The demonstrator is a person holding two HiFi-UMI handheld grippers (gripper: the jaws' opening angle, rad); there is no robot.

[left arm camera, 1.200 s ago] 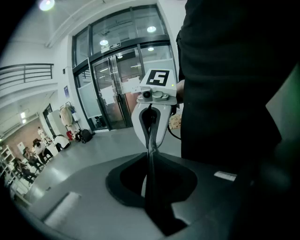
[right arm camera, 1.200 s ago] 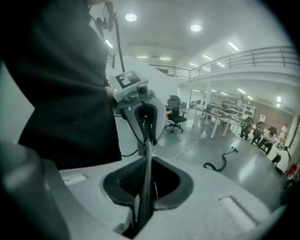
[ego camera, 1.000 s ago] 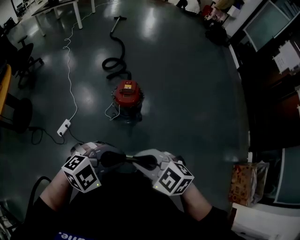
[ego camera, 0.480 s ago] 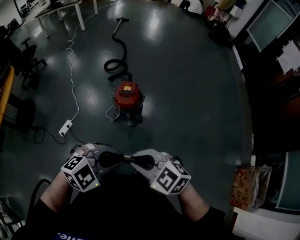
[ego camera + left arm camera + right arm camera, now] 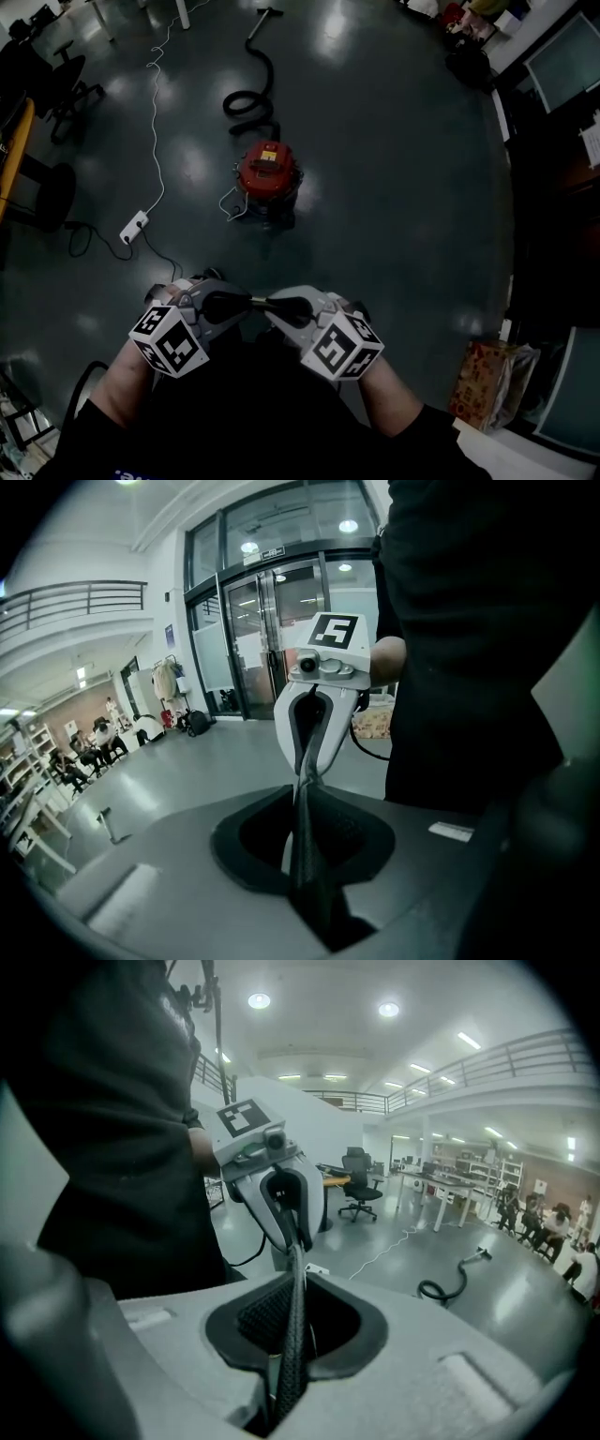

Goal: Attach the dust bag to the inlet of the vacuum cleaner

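The red vacuum cleaner (image 5: 268, 174) stands on the dark floor ahead, its black hose (image 5: 251, 94) curling away behind it. Close to my body, my left gripper (image 5: 236, 303) and right gripper (image 5: 279, 306) point at each other. Each is shut on one end of a thin dark textured sheet (image 5: 258, 301), seen edge-on, which looks like the dust bag's rim. The left gripper view shows the sheet (image 5: 304, 817) running from my left gripper (image 5: 306, 864) to the right gripper's white body (image 5: 319, 700). In the right gripper view the sheet (image 5: 293, 1307) leaves my right gripper (image 5: 289, 1354). The rest of the bag is hidden against dark clothing.
A white power strip (image 5: 134, 225) with its cable lies left of the vacuum. Office chairs (image 5: 67, 89) and a round table (image 5: 14, 150) stand at the far left. A patterned box (image 5: 487, 384) sits at the lower right by dark furniture.
Both grippers have sunk a little together, still holding the sheet between them. The head view has shifted, so the vacuum now sits higher in the picture.
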